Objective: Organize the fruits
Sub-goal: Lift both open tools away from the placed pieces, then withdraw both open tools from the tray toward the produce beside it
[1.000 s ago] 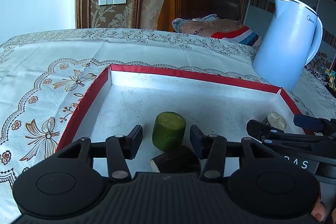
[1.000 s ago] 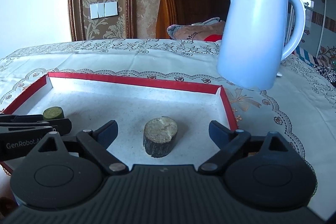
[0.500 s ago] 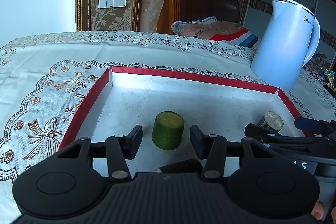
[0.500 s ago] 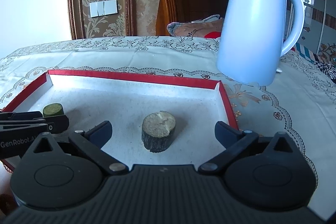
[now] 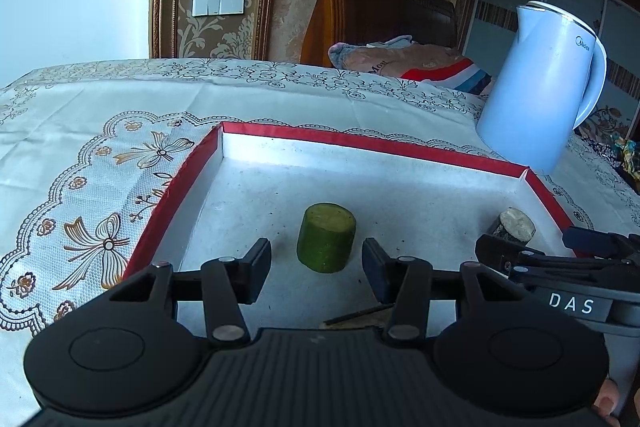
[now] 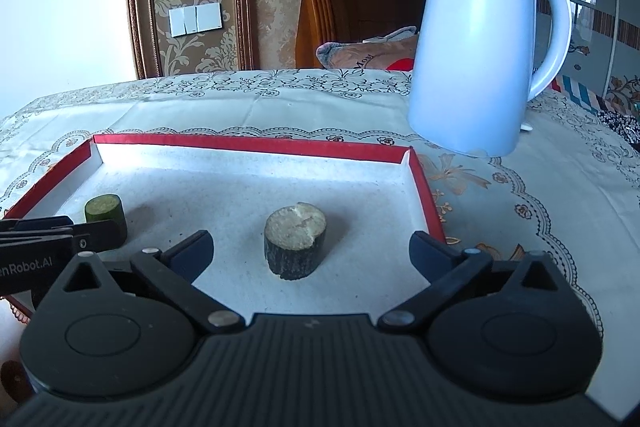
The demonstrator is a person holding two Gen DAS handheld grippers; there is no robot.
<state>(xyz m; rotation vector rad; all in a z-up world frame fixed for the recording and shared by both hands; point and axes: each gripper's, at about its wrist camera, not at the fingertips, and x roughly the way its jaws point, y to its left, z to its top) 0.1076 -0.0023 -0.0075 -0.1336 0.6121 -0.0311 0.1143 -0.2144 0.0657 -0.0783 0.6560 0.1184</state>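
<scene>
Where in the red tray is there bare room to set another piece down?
Bare floor along the tray's far wall, and between the green piece and dark piece. The near edge is crowded by both tools.

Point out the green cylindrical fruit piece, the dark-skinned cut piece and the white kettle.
Green cylindrical fruit piece [image 5: 326, 245], left wrist view, on its side skin.
Dark-skinned cylindrical cut piece [image 6: 295, 241], right wrist view, just below its pale cut top.
White plastic electric kettle [image 6: 472, 59], right wrist view, mid-body.

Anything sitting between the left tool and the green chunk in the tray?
Nothing visible. The green chunk stands upright on the tray floor just beyond the open left tool, centred on the gap between its fingers.
</scene>
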